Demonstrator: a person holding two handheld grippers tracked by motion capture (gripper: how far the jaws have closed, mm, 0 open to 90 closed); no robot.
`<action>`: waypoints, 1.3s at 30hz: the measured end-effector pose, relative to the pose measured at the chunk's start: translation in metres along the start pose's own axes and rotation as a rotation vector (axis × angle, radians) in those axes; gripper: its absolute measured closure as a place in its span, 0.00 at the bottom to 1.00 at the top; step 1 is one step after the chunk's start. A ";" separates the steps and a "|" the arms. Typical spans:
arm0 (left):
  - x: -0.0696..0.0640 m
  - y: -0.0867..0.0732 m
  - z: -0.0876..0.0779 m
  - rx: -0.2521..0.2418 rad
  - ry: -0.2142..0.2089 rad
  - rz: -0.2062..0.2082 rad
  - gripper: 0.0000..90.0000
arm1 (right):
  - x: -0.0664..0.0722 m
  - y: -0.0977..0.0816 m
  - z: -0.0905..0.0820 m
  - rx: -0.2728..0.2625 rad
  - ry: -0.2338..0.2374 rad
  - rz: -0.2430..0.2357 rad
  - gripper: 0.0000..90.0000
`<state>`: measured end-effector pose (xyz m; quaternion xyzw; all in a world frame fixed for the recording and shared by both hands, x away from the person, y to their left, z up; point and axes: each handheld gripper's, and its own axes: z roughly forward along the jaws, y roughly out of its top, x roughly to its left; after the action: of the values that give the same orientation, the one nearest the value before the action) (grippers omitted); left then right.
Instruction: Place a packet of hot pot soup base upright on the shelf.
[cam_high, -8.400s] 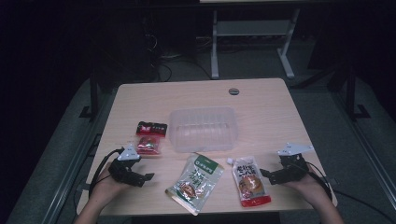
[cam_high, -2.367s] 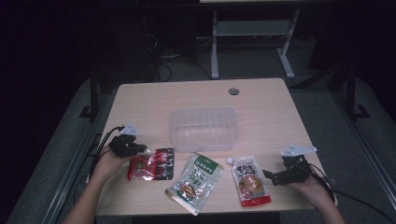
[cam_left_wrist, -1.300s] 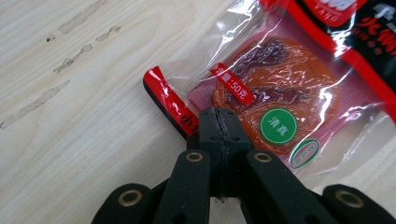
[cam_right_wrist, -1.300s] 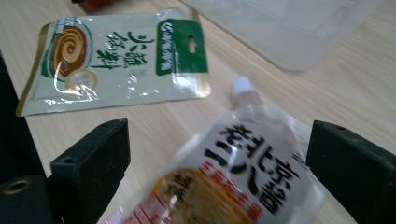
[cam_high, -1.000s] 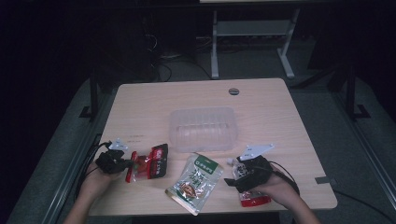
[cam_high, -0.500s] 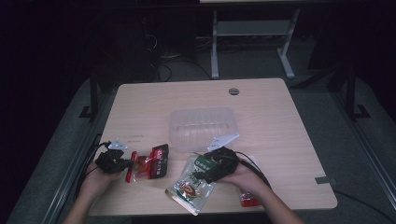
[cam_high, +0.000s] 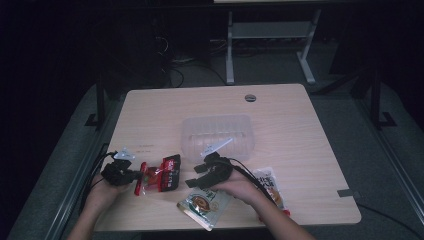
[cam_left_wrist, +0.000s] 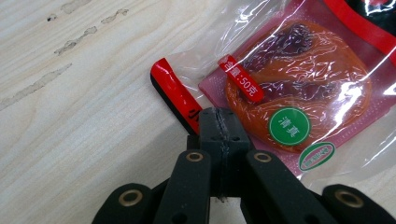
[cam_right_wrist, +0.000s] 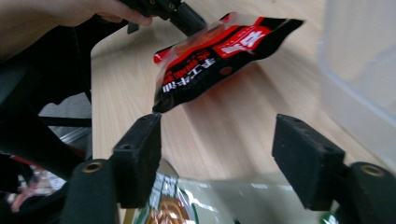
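the red packet (cam_high: 161, 173) is clamped at one corner by the left gripper (cam_high: 131, 176), raised off the table (cam_high: 300, 125) so its far end is offered ahead of the right gripper (cam_high: 200, 175), whose fingers (cam_right_wrist: 140, 154) have just been closing, nothing between them.

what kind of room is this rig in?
Probably a lab or data-collection workspace, not a home: a bare wooden desk on grey carpet, dark surroundings, loose cables and a metal stand behind it.
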<state>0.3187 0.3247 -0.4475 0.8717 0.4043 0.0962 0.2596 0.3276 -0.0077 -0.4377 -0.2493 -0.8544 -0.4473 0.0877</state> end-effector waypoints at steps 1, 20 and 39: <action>0.000 0.000 0.000 0.000 0.000 0.000 1.00 | 0.000 0.000 0.003 0.003 0.006 0.006 0.37; 0.002 -0.001 0.000 -0.007 -0.008 0.001 1.00 | 0.000 0.015 0.051 0.013 0.135 0.031 0.55; 0.002 -0.002 0.000 -0.016 -0.017 -0.016 1.00 | 0.006 0.023 0.061 -0.011 0.197 -0.075 0.94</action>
<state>0.3190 0.3274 -0.4487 0.8670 0.4085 0.0900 0.2707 0.3385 0.0540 -0.4547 -0.1723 -0.8479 -0.4773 0.1533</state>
